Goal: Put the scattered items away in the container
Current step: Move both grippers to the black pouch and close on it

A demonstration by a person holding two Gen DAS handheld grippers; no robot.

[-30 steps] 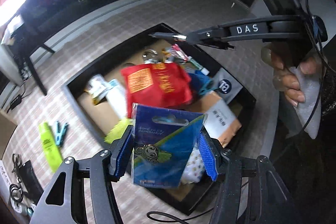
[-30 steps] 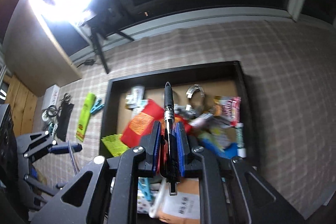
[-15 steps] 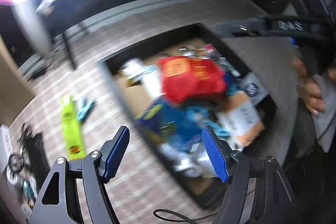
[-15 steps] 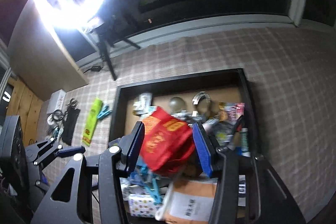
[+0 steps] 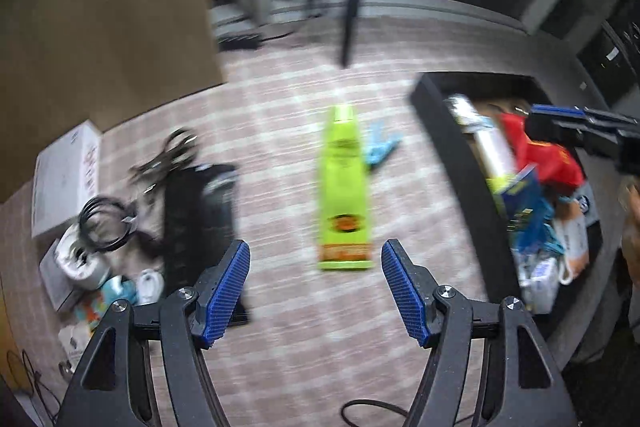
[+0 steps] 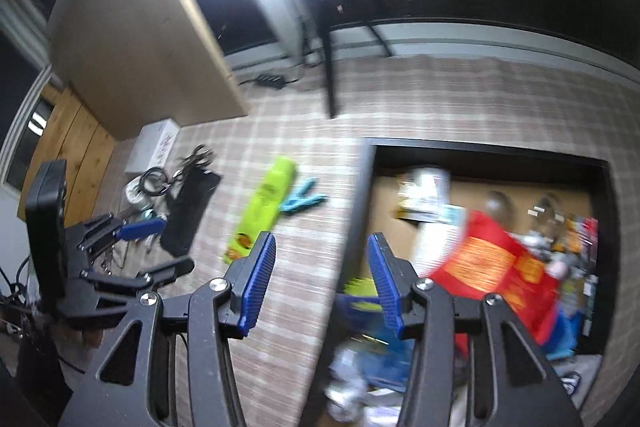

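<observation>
My left gripper (image 5: pixel 316 291) is open and empty above the checked cloth, just short of a lime green packet (image 5: pixel 345 195) lying flat. A teal clip (image 5: pixel 380 147) lies right of the packet. My right gripper (image 6: pixel 322 283) is open and empty over the left rim of the black tray (image 6: pixel 360 211). The tray (image 5: pixel 444 131) holds a red packet (image 6: pixel 496 267), a blue card (image 5: pixel 520 195) and other items. The green packet (image 6: pixel 264 207) and teal clip (image 6: pixel 302 201) also show in the right wrist view. Both views are blurred.
A black pouch (image 5: pixel 200 211) with keys and rings (image 5: pixel 106 223) lies at the left, next to a white box (image 5: pixel 66 175) and small clutter. A tan panel (image 5: pixel 104 7) and a stand leg (image 5: pixel 352 23) rise at the back. A cable (image 5: pixel 372 409) lies near me.
My left gripper let go of the blue card into the tray and swung left over the cloth. My right gripper dropped the black pen, opened and also turned left.
</observation>
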